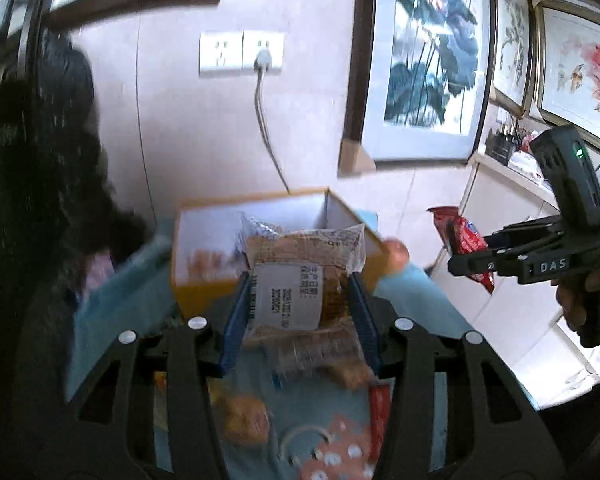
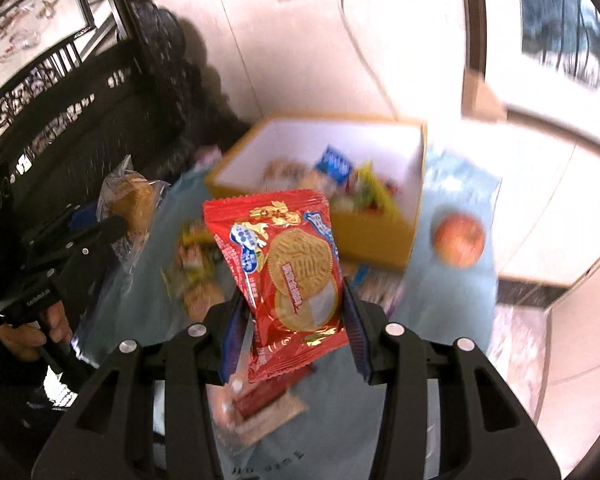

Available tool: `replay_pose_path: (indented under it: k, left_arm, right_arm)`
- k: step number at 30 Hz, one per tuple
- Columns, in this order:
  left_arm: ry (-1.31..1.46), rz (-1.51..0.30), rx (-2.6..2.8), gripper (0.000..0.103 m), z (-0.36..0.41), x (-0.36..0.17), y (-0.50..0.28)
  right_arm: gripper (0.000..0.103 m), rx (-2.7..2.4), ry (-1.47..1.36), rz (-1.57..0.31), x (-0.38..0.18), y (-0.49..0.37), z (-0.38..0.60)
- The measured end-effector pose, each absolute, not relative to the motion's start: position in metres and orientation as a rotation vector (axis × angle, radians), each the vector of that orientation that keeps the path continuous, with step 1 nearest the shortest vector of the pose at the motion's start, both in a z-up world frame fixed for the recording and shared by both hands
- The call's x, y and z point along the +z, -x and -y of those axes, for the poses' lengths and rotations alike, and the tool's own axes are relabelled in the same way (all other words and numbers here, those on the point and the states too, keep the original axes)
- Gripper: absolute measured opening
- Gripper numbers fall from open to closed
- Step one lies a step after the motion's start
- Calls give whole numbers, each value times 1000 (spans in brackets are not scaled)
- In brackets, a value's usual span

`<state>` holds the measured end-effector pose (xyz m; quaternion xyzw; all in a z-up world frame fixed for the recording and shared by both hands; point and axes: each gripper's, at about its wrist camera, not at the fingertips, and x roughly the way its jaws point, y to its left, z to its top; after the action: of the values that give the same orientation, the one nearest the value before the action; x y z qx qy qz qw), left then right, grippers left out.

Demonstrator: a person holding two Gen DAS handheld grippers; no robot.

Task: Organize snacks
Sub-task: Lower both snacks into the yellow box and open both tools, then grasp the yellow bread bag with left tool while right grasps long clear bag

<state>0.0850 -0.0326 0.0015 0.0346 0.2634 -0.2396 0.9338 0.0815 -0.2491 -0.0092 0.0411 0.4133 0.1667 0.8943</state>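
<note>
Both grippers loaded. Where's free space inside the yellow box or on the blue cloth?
Inside the yellow cardboard box, the white floor toward its back-left corner is bare; packets crowd the front right. On the light-blue tablecloth, a free strip lies between box and red apple. The cloth nearer the grippers is littered with snacks.

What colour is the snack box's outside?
Yellow outside, white inside; clearest in the right wrist view.

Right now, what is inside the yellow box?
The yellow box holds several loose snack packets, one blue, heaped toward its near side. The red biscuit pack in the right gripper covers its near corner.
</note>
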Motion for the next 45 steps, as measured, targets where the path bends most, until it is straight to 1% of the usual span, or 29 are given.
replay_pose_path:
  k: [2, 6, 16, 20, 21, 22, 23, 26, 29, 33, 38, 45]
  left_arm:
    - [-72, -533, -476, 49, 37, 10, -95]
    - [-15, -578, -446, 49, 40, 18, -131]
    - [-7, -614, -403, 49, 50, 19, -201]
    - [-31, -616, -372, 51, 59, 20, -239]
    - [-38, -616, -351, 60, 61, 20, -251]
    - [-29, -622, -320, 88, 63, 18, -268]
    - [-28, -649, -291, 100, 65, 12, -280]
    - [-68, -741, -239, 101, 66, -11, -297]
    - [-68, -747, -250, 101, 54, -27, -284]
    - [-20, -823, -245, 101, 33, -59, -252]
    - [32, -915, -228, 101, 11, -99, -193]
    - [-126, -1014, -229, 101, 13, -155, -123]
  right_arm:
    - [45, 330, -76, -829, 7, -92, 250]
    - [45, 302, -61, -802, 24, -111, 252]
    - [45, 259, -41, -804, 28, -167, 253]
    - [45, 235, -45, -795, 28, -210, 253]
    - [46, 227, -54, -795, 26, -225, 254]
    - [54, 218, -64, -814, 21, -241, 255]
    - [63, 195, -61, -831, 15, -251, 256]
    - [64, 139, -42, -881, -4, -262, 257]
    - [64, 178, -46, -909, -23, -245, 257]
    - [65, 254, 3, -986, -58, -212, 243]
    - [65, 367, 80, -1077, -98, -166, 217]
    - [65, 464, 270, -1143, -130, -137, 178]
